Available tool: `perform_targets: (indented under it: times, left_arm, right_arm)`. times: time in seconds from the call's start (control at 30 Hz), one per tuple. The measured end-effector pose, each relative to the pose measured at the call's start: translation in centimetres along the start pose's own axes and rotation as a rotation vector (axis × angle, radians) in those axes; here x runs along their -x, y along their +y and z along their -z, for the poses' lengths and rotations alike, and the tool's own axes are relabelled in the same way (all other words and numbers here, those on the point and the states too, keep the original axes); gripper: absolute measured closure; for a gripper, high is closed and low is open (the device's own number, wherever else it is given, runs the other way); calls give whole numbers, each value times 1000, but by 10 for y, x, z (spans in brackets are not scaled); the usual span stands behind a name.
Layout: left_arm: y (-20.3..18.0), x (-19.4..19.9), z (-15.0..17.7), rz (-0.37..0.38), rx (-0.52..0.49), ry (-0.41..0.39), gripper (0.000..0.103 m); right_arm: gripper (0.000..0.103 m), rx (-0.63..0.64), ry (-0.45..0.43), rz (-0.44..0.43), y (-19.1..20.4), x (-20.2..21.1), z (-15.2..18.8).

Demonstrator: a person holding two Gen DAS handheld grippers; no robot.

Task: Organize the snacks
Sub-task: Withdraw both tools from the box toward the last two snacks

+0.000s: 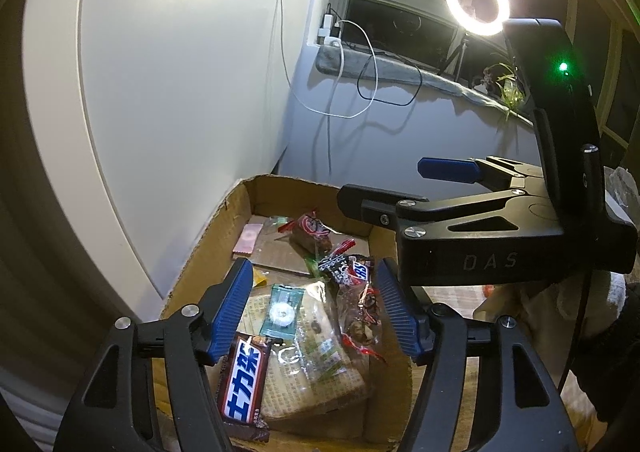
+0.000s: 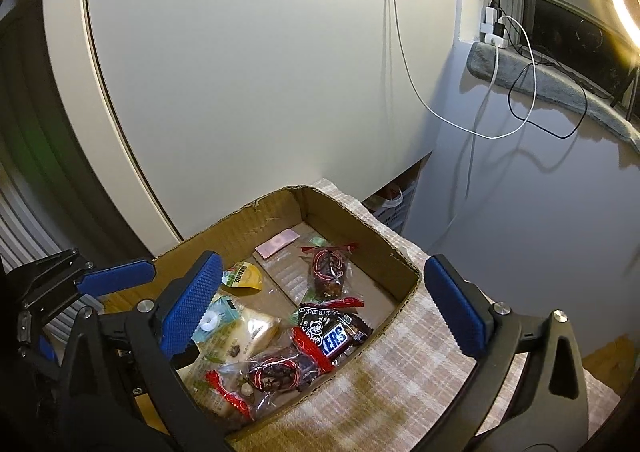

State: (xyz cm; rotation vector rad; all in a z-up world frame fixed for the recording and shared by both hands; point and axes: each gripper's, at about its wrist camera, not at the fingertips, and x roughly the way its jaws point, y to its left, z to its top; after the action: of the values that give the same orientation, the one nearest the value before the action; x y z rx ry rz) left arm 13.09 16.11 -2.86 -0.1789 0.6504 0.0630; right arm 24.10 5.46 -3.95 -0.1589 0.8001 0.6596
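Observation:
A cardboard box [image 1: 224,224] [image 2: 352,212] holds several snacks. In the left wrist view my left gripper [image 1: 316,308] is open and empty above it, over a mint packet [image 1: 282,310] and a clear bread bag [image 1: 320,364]; a brown Snickers bar [image 1: 244,384] lies under its left finger. My right gripper [image 1: 384,188] hangs open over the box's right wall. In the right wrist view my right gripper [image 2: 324,312] is open and empty above a Snickers bar [image 2: 334,334], a red-sealed nut bag [image 2: 276,372] and another nut bag [image 2: 330,268]. A yellow packet [image 2: 244,276] and a pink packet [image 2: 278,242] lie further back.
The box stands on a checked cloth [image 2: 400,364] by a white cabinet panel [image 2: 248,84]. A ring light [image 1: 476,0] shines on the windowsill at the right. White and black cables [image 2: 504,120] hang down the wall.

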Motion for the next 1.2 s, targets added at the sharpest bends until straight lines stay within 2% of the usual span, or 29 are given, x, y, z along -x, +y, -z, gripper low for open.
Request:
perform_targets:
  times: [0.6, 0.97, 1.2]
  left_arm:
    - [-35, 14, 2, 36, -38, -25, 39]
    - [-83, 6, 10, 100, -79, -2, 39]
    - [-123, -11, 20, 167, -129, 47, 39]
  right_arm:
    - [0, -39, -30, 41, -26, 47, 18]
    - [0, -33, -71, 97, -69, 102, 49]
    - [0, -15, -32, 187, -108, 126, 81]
